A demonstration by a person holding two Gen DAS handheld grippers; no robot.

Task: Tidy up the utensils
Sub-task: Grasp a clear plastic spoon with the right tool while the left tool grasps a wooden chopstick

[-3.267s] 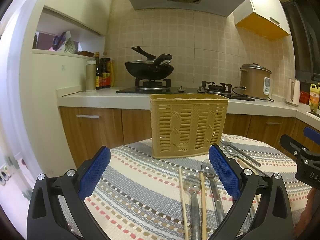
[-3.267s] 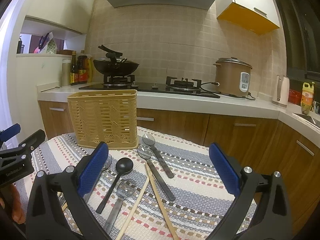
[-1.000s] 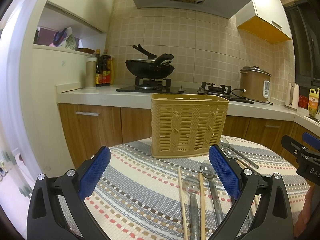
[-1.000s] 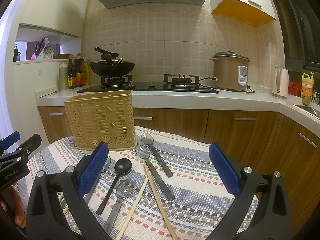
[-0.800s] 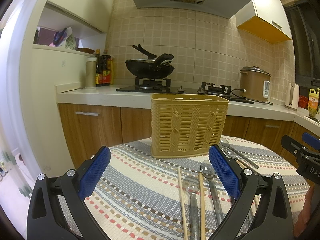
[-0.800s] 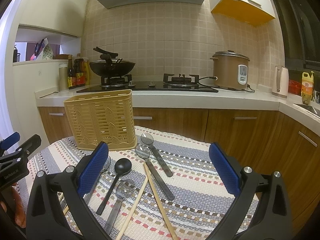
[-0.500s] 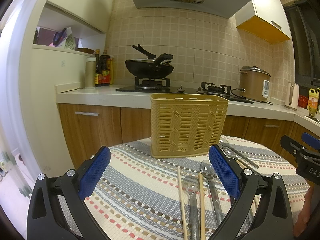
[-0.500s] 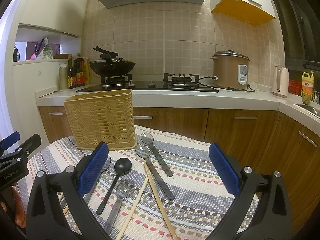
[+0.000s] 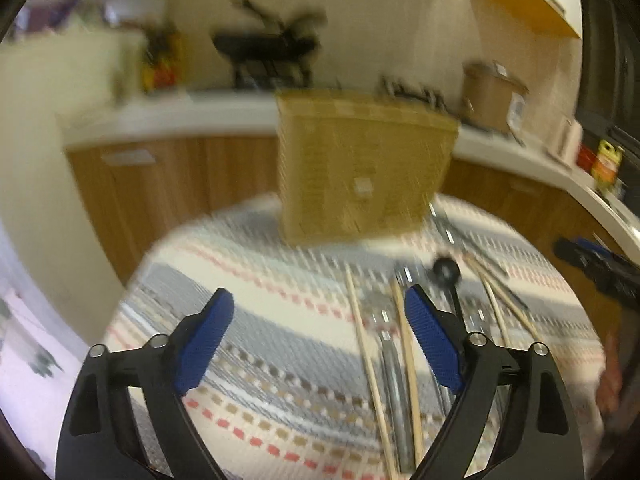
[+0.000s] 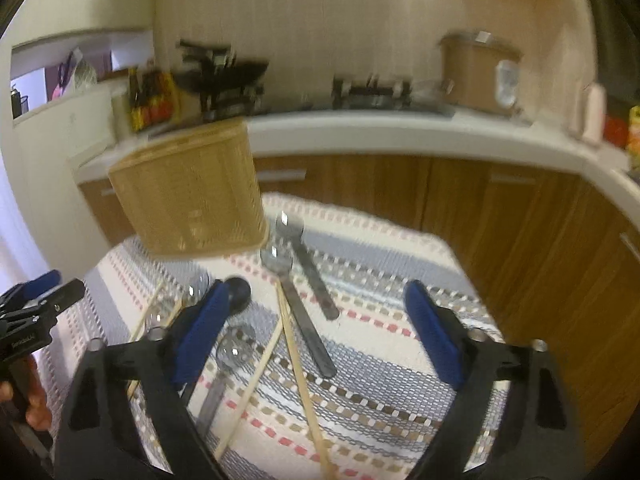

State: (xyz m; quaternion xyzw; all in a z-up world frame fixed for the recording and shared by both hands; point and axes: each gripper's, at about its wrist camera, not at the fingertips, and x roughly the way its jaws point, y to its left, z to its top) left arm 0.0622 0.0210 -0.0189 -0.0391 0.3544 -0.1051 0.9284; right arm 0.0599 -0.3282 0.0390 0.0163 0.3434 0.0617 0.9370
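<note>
A tan slotted utensil basket stands at the far side of a striped table mat. Loose utensils lie in front of it: wooden chopsticks, metal spoons, a clear spoon and a black spoon. My left gripper hangs over the mat left of the chopsticks, its jaws closing with nothing between them. My right gripper hovers above the spoons and chopsticks, jaws closing too, pads touching nothing. Both views are motion-blurred.
Behind the table runs a white counter with a wok on a gas hob, bottles and a rice cooker. Wooden cabinet doors stand below. A hand holds the other gripper at the left edge.
Both cameras have tipped downward and swung, so the table fills more of each view and the picture blurs. The blue pads of both grippers stand closer together than before.
</note>
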